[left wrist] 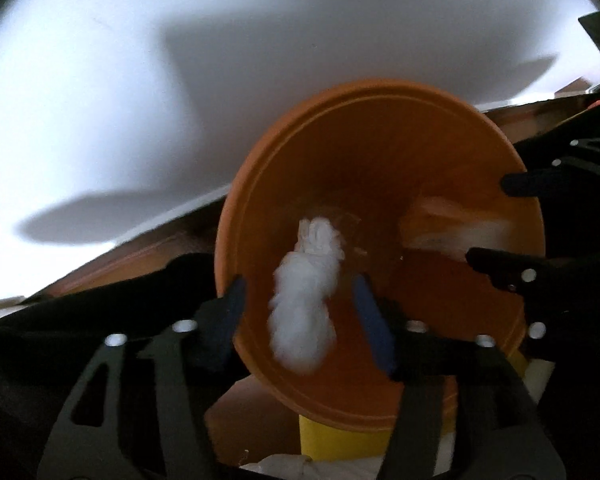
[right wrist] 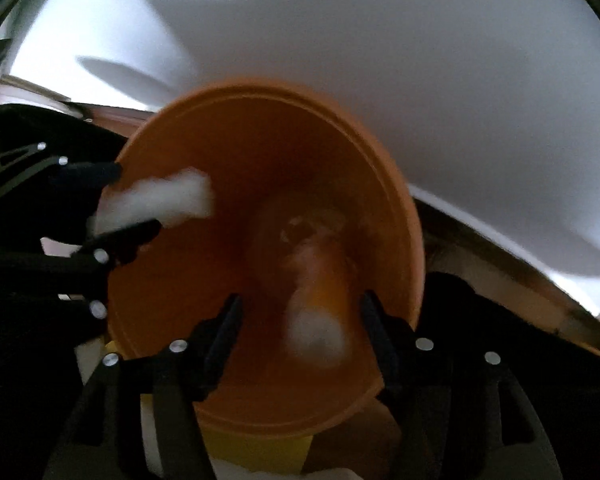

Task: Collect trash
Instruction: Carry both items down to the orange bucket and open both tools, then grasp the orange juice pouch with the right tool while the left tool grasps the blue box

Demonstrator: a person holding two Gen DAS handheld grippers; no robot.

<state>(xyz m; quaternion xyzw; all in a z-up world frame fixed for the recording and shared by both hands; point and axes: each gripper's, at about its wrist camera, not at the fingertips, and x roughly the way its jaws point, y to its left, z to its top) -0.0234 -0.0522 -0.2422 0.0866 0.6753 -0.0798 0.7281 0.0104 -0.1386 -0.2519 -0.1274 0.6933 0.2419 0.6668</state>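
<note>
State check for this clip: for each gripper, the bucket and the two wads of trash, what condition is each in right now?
Left gripper: open, above the bucket mouth.
Right gripper: open, above the bucket mouth.
White wad: loose between the left gripper's fingers, not pinched, blurred.
Crumpled wrapper: loose between the right gripper's fingers, blurred.
Orange bucket: upright, open, beside the white table.

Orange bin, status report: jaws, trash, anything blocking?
Both grippers, left and right, over orange bin, jaws open. White wad and blurred second piece loose between them. Nothing blocking.
</note>
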